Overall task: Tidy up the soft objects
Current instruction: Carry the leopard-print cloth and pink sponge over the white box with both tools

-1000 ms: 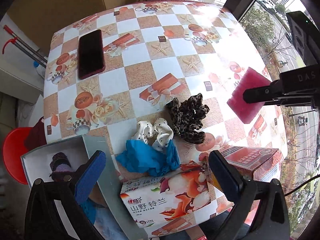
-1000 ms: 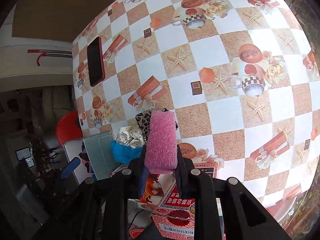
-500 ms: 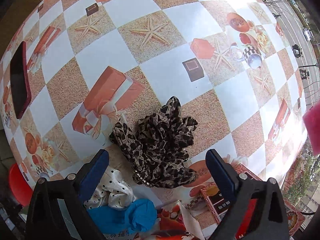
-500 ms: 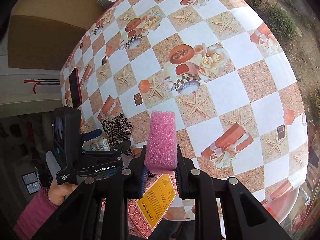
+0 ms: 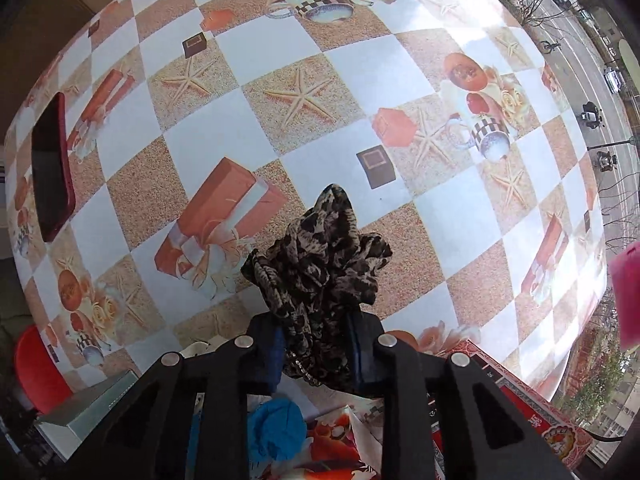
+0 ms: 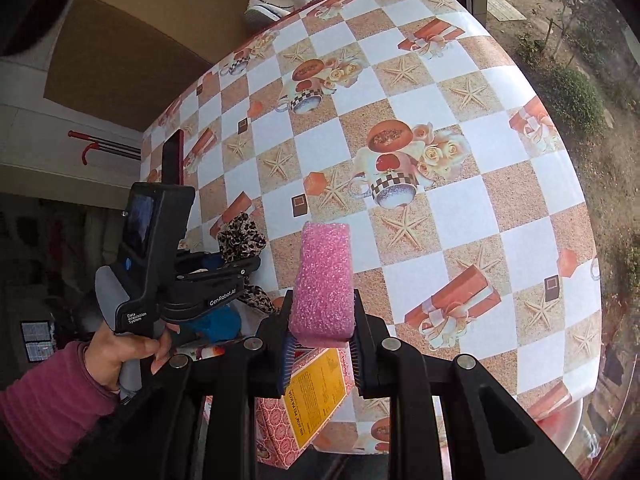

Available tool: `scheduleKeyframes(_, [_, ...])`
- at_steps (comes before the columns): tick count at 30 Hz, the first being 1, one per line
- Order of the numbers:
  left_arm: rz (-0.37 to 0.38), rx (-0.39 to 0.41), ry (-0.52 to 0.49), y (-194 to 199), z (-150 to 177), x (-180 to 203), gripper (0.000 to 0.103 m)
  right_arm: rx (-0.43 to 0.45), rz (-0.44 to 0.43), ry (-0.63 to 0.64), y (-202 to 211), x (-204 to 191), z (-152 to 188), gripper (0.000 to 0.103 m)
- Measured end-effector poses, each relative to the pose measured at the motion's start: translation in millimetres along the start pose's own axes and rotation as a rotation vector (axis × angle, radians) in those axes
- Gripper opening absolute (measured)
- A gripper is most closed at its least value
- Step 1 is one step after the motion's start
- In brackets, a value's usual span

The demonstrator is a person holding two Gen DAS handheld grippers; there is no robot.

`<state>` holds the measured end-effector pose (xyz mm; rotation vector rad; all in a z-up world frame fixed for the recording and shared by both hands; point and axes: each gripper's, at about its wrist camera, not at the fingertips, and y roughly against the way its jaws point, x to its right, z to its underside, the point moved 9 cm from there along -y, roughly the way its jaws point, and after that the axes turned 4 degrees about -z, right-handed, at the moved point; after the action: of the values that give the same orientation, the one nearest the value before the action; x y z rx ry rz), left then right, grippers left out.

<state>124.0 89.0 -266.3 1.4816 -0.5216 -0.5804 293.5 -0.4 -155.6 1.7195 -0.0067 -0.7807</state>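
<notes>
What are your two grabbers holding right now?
Left gripper shut on leopard scrunchie. Right gripper shut on pink sponge, held above the table. Nothing blocking either.

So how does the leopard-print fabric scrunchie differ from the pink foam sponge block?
The leopard-print fabric scrunchie is brown-black, patterned and crumpled; the pink foam sponge block is plain and keeps a rectangular shape. The scrunchie sits in the left gripper, the sponge in the right gripper. Both are soft, and each is clamped between fingers.
</notes>
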Motion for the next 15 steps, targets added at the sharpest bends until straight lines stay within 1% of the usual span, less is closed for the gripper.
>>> scheduleKeyframes(3, [0.003, 0.093, 0.028, 32.4, 7.0, -5.7, 0.027, 0.014, -0.002, 0.014, 6.6, -9.5, 5.2, 0.025])
scheduleKeyframes(8, [0.009, 0.24, 0.067, 96.1, 28.7, -10.0, 0.027, 0.045, -0.018, 0.042, 21.5, -35.9, 16.7, 0.025])
scheduleKeyframes(9, [0.011, 0.262, 0.076, 106.5, 29.0, -13.5, 0.027, 0.052, -0.019, 0.053, 24.4, -43.1, 19.8, 0.025])
scheduleKeyframes(11, [0.011, 0.303, 0.092, 123.0, 42.7, -16.5, 0.027, 0.061, -0.017, 0.08, 28.0, -58.6, 27.1, 0.025])
scheduleKeyframes(15, [0.009, 0.339, 0.124, 141.3, 74.9, -30.1, 0.027, 0.061, -0.023, 0.137, 26.6, -95.6, 46.6, 0.025])
